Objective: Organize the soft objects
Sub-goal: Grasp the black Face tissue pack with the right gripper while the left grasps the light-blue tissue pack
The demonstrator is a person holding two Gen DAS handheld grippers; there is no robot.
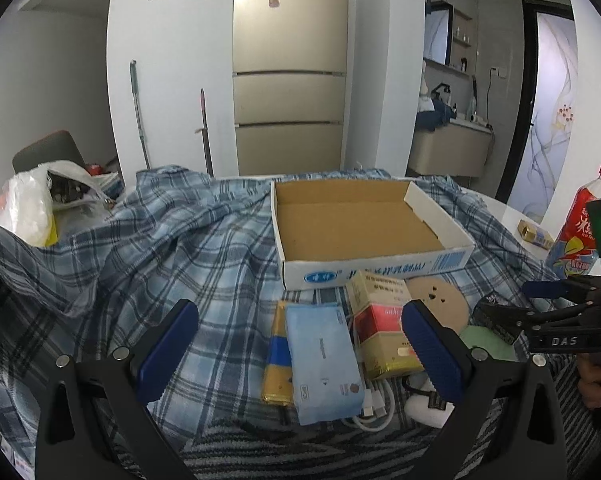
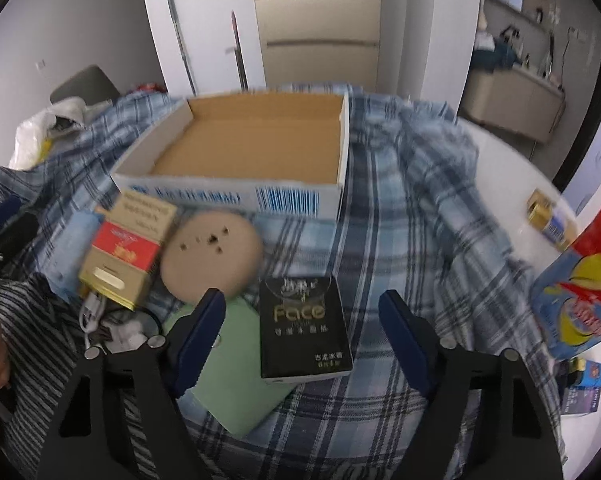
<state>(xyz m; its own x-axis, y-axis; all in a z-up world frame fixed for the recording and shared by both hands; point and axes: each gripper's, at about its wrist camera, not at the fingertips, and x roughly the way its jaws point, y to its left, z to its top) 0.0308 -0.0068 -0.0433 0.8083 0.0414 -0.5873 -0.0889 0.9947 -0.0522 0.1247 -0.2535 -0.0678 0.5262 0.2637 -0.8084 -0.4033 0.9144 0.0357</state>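
Note:
In the right wrist view a black tissue pack [image 2: 305,322] marked "Face" lies on the plaid cloth [image 2: 400,208]. My right gripper [image 2: 304,332] hangs open over it, its blue pads [image 2: 202,330] apart from the pack's sides. In the left wrist view my left gripper [image 1: 300,346] is open above a light blue tissue pack [image 1: 324,360] and a gold and blue pack [image 1: 278,360]. The right gripper [image 1: 516,308] shows at that view's right edge. An empty cardboard box [image 1: 360,220] [image 2: 252,148] stands just behind the items.
Beside the packs are a gold and red carton [image 2: 128,248], a round beige disc [image 2: 212,256], a green pad [image 2: 236,364] and a white cable [image 1: 374,408]. A red bottle [image 2: 580,280] stands at the right, with a small gold box [image 2: 548,220] on the white table and a plastic bag [image 1: 32,208] far left.

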